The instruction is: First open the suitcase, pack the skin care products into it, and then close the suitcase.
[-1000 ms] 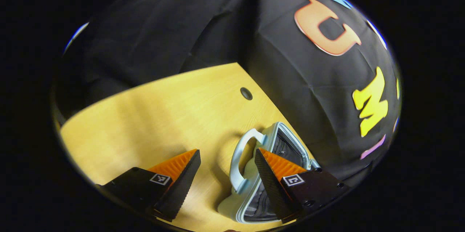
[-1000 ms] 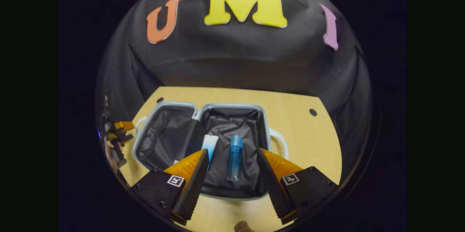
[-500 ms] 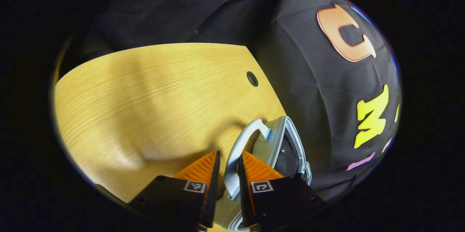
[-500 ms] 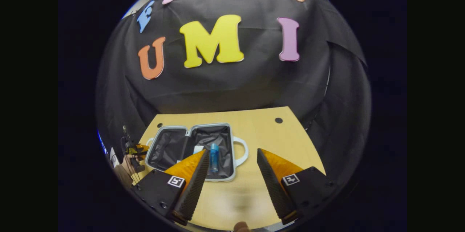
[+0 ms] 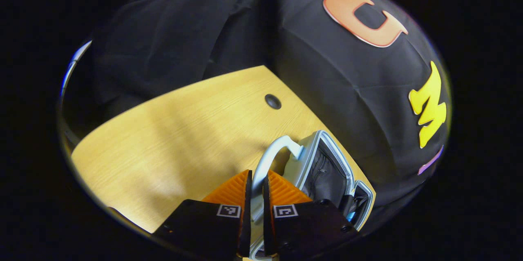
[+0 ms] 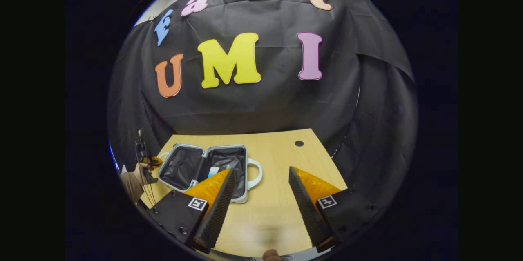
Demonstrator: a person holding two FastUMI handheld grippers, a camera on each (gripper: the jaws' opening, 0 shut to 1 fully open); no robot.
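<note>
Wood-grain bench point(image 6: 278, 212) carries the suitcase point(image 6: 192, 165), which lies open near the left edge in my right gripper view, both dark-lined halves facing up. Pale grey handles stick out on either side; one handle point(image 5: 267, 161) sits between the fingers of my left gripper point(image 5: 254, 189) in the left gripper view. Both fingers press on that handle, jaws nearly together, so I log the left gripper as clamped on it. Lid half next to it is tilted up off the bench, lining point(image 5: 327, 175) visible inside.

Right gripper point(image 6: 261, 195) hangs over bare bench toward the near edge, jaws spread wide, holding nothing, well apart from the suitcase. Skin care products: a white-and-blue item point(image 6: 213, 171) lies in the right-hand half, partly hidden behind my right gripper's left finger point(image 6: 214, 195); cannot tell how many items are there. A small round hole point(image 6: 299, 143) sits near the bench's far right corner. My hand point(image 6: 141, 169) holding the other gripper shows at the suitcase's left side.
</note>
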